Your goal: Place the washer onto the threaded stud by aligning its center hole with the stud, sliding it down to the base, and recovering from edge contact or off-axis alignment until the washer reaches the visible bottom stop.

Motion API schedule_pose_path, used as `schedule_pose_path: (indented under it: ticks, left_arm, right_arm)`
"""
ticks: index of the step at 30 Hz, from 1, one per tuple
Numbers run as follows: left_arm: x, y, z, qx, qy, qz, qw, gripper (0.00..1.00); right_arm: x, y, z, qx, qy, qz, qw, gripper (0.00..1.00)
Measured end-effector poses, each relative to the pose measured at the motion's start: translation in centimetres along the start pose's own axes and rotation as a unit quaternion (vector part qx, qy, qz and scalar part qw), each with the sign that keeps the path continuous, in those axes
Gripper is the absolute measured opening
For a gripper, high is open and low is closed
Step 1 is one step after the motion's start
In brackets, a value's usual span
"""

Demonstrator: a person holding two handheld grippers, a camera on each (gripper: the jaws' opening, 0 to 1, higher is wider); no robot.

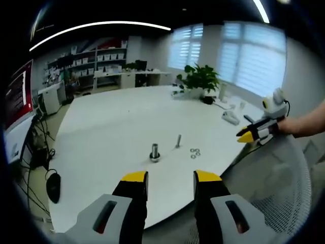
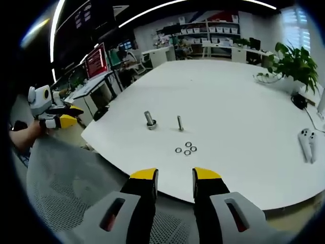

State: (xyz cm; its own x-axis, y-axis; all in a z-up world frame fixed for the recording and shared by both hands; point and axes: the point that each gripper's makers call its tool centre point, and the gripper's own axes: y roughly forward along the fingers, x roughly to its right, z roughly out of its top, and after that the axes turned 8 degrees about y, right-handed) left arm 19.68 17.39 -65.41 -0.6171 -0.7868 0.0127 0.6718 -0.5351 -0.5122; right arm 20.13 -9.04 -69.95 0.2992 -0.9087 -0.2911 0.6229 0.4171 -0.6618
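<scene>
right gripper view: white table (image 2: 244,101); four loose washers (image 2: 186,148) lying clustered on it, just beside a bare threaded stud (image 2: 180,122), with a second stud on a base (image 2: 150,121) near; right gripper (image 2: 175,175) spread, empty, off the table edge; left gripper (image 2: 71,122) held apart, jaw state cannot be told; status: nothing picked up, placement all left to do

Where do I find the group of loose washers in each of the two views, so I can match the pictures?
Left gripper view: washers lie right of centre, right of the thin stud.
Right gripper view: washers lie near centre, just below the thin stud.
Shared landmark: potted plant on the white table.
</scene>
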Motion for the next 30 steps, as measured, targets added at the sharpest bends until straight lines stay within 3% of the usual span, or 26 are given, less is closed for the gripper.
schedule_pose_path:
  ticks: [17, 23, 25, 27, 30]
  left_arm:
    - [-0.2, 0.0, -0.1, -0.004, 0.002, 0.006, 1.0, 0.34]
    - [-0.2, 0.1, -0.2, -0.007, 0.003, 0.006, 1.0, 0.34]
    - [-0.2, 0.0, -0.3, -0.008, 0.005, 0.007, 0.9999, 0.34]
    - [-0.3, 0.0, -0.2, -0.006, 0.005, 0.009, 0.9999, 0.34]
    - [-0.4, 0.0, -0.1, -0.003, 0.004, 0.012, 0.9999, 0.33]
  right_arm:
    - [-0.9, 0.6, -1.0, -0.039, -0.032, 0.012, 0.9987, 0.33]
    - [-1.6, 0.9, -1.6, -0.074, -0.051, 0.026, 0.9956, 0.34]
    - [-1.5, 1.1, -1.9, -0.098, -0.079, 0.031, 0.9916, 0.34]
    - [-1.1, 1.7, -1.0, -0.104, -0.108, 0.026, 0.9884, 0.35]
    - [-1.4, 2.7, -0.2, -0.105, -0.1, 0.034, 0.9888, 0.36]
